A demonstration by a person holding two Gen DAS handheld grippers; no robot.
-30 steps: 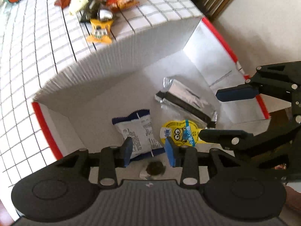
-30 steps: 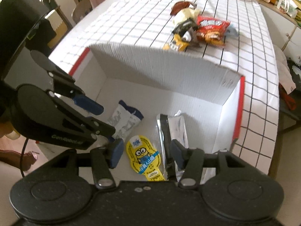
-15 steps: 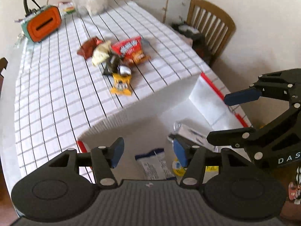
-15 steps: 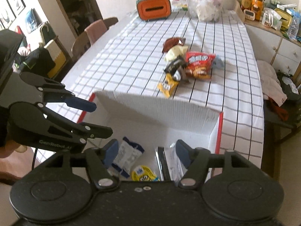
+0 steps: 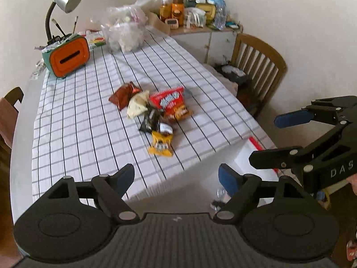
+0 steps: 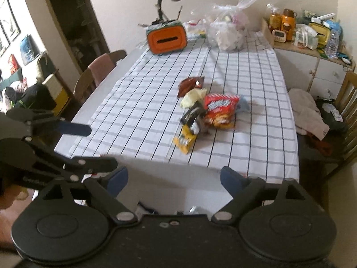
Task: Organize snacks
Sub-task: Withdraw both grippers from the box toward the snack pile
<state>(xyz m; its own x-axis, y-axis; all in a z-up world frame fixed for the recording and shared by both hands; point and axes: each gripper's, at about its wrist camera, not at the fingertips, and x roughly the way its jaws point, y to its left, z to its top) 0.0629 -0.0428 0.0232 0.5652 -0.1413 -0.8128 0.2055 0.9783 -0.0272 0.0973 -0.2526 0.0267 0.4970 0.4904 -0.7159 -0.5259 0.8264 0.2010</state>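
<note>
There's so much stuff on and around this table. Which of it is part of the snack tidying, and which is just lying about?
Part of the job: snack pile, including red bag and yellow packet; white box.

Just lying about: orange tissue box, desk lamp, clear plastic bag, wooden chair, cluttered cabinet.

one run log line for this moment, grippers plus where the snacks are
left gripper: opening, empty | right gripper: opening, empty | snack pile: on checked tablecloth | white box: near edge, below grippers
</note>
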